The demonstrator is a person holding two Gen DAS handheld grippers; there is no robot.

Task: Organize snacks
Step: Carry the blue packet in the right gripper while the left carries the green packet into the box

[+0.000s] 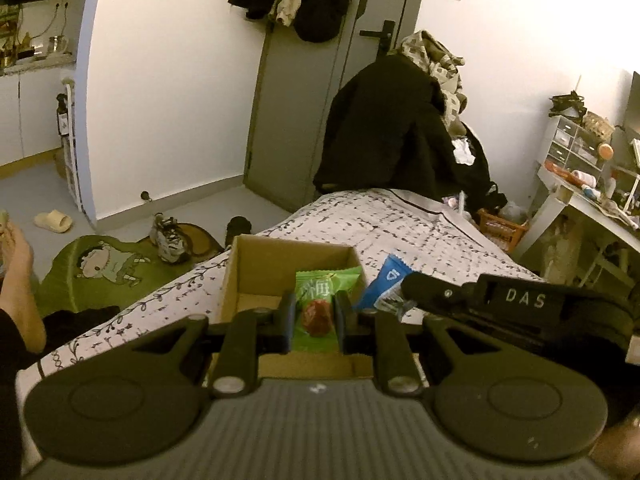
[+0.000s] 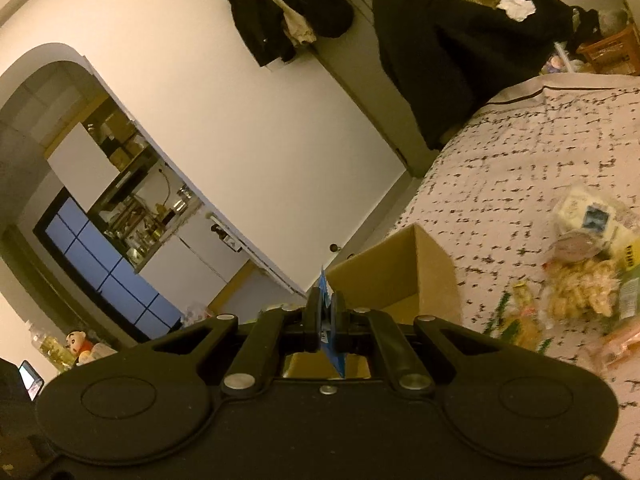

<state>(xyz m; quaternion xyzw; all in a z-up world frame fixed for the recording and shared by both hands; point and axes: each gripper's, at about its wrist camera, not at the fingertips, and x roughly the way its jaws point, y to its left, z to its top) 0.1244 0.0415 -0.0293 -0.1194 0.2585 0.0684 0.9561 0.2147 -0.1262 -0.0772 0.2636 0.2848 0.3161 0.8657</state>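
The left gripper [image 1: 312, 318] is closed on a green snack packet [image 1: 320, 304], its 2 pads pinching the wrapper's sides, and holds it over the open cardboard box [image 1: 248, 272] that sits on the patterned bedspread [image 1: 420, 232]. The right gripper [image 2: 326, 322] is clamped nearly flat on a thin blue packet [image 2: 326, 300], gripped edge-on above the same box's near rim. Both packets look light, soft and crinkly; the film is likely slippery, so a pinch across the flat sealed edge, clear of the lumpy filling, seems the safest hold and would spare the contents from crushing. More snacks [image 2: 580, 280] lie heaped on the bedspread to the right of the box, though blur makes it hard to say what each 1 is.
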